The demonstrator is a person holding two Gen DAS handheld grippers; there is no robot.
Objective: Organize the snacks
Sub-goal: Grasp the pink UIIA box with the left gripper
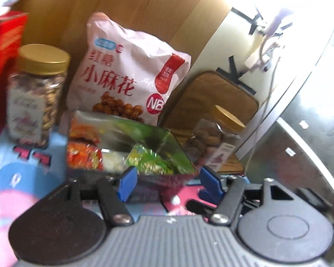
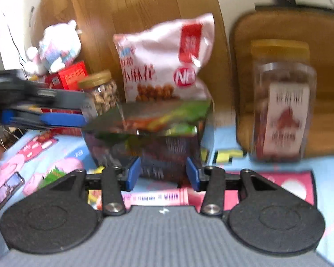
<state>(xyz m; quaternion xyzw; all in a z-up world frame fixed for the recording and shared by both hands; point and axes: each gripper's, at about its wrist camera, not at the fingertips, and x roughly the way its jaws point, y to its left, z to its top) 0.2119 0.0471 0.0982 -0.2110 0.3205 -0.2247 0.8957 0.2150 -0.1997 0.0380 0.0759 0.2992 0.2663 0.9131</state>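
A colourful snack box (image 1: 127,149) with green, orange and clear panels lies on the printed cloth; it also shows in the right wrist view (image 2: 158,131). My left gripper (image 1: 167,182) is open, its blue fingers on either side of the box's near corner. My right gripper (image 2: 163,173) is open too, its fingers astride the box's near end without clearly touching it. Behind the box a pink snack bag (image 1: 127,71) leans upright on the wooden board; it shows in the right wrist view (image 2: 167,62) too. The left gripper's fingers (image 2: 62,119) show in the right wrist view at the box's left side.
A gold-lidded jar of nuts (image 1: 37,93) and a red box (image 1: 4,66) stand to the left. Another gold-lidded jar (image 2: 282,102) stands right, before a brown cushion (image 2: 322,44). A plush toy (image 2: 58,46) sits on the red box (image 2: 66,75).
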